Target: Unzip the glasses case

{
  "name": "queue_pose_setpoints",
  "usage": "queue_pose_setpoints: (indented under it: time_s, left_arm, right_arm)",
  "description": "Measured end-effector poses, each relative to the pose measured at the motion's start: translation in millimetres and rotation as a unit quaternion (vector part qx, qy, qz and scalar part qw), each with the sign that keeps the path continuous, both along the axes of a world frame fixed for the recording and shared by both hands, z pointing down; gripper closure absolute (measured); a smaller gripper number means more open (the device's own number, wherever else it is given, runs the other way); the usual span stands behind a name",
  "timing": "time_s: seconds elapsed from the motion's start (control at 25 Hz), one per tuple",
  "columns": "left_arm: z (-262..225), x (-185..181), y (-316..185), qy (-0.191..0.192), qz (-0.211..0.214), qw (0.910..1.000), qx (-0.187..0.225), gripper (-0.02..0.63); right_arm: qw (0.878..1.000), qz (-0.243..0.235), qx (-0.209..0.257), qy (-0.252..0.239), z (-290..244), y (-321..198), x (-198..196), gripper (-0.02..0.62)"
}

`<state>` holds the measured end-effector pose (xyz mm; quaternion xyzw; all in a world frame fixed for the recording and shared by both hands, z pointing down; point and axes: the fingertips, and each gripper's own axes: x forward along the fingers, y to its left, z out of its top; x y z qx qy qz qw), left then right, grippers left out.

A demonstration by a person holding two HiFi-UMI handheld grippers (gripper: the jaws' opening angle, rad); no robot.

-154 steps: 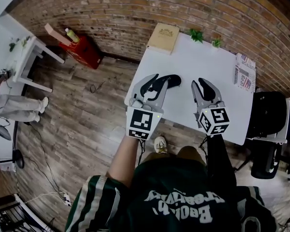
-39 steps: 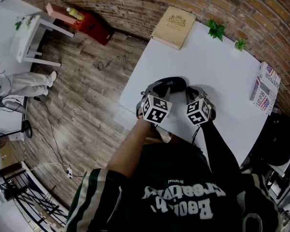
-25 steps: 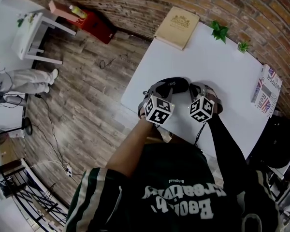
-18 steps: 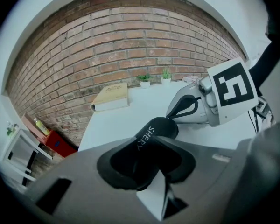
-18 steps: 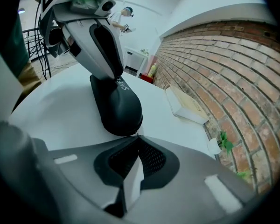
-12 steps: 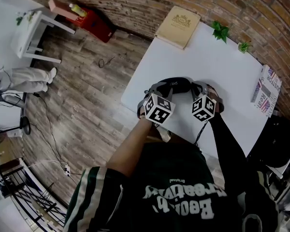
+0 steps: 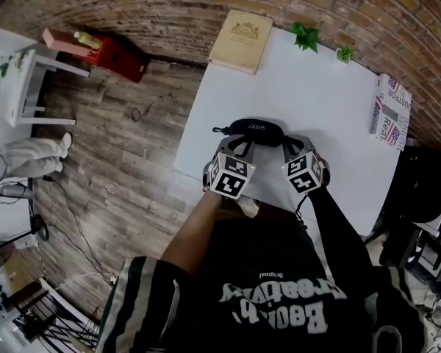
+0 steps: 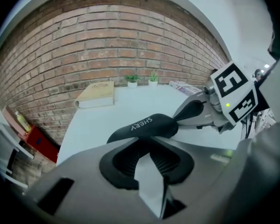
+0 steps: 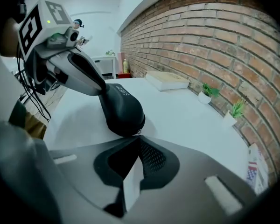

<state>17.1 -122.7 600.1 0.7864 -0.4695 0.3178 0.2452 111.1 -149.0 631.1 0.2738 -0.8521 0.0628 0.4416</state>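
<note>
Black oval hard-shell glasses case (image 7: 256, 127) with pale lettering on the lid, lying flat on the white table (image 7: 331, 94), toward the near left part of the top, between the two tools. Left tongs (image 8: 147, 143) grasping the case at its left end, jaws just now closing further onto it, one dark finger laid over the lid. Right tongs (image 9: 136, 138) clenched tight at the case's right end, tips pinched together, apparently on the small metal zipper pull (image 9: 137, 132); too small to judge the depth of the bite. Zip seemingly shut all round, so judged to be the very start of the unzipping. Most likely trouble: the zipper pull slipping out of the pinch under tension, being a tiny smooth tab held only at the tips. Next: the case twisting or sliding in the left hold, with a rounded, slick shell gripped at one end only, liable to be levered round or dragged across the table by a tug along the zip. Also possible: the slider jamming at the tight curve of the end, given a straight outward tug rather than a path following the track. Lastly, a lifted or tilted case, caused by hauling upward instead of along the seam. Worth keeping the left clamp firm and the right hand's path close to the zip line.
</note>
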Motion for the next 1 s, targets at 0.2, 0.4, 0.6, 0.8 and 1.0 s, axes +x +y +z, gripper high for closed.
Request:
queue_pose_setpoints:
  time_s: [0.2,0.4,0.6,0.8,1.0]
  left_arm:
    - [-1.7,-25.0,-1.3,0.023,-0.012,0.9995,0.019,0.525]
    - [-13.1,-54.5,-1.0,0.043,0.006,0.9984,0.036,0.526]
    - [-16.3,-80.7,1.6,0.046,0.030,0.9980,0.034,0.526]
    - [-21.3,-103.6,5.7,0.055,0.047,0.9968,0.032,0.513]
    - [-16.9,-112.3,11.4,0.058,0.056,0.9966,0.015,0.497]
  right_arm:
    - [1.000,-0.005,-0.007,0.000,-4.6,31.8,-29.5,0.580]
    - [1.000,-0.009,-0.016,-0.003,-8.6,58.0,-77.2,0.580]
    - [0.999,-0.011,-0.030,-0.016,-11.5,76.8,-124.9,0.580]
    - [0.998,-0.026,-0.038,-0.032,-15.0,97.6,-167.0,0.580]
    - [0.998,-0.028,-0.041,-0.031,-7.5,108.0,-183.8,0.580]
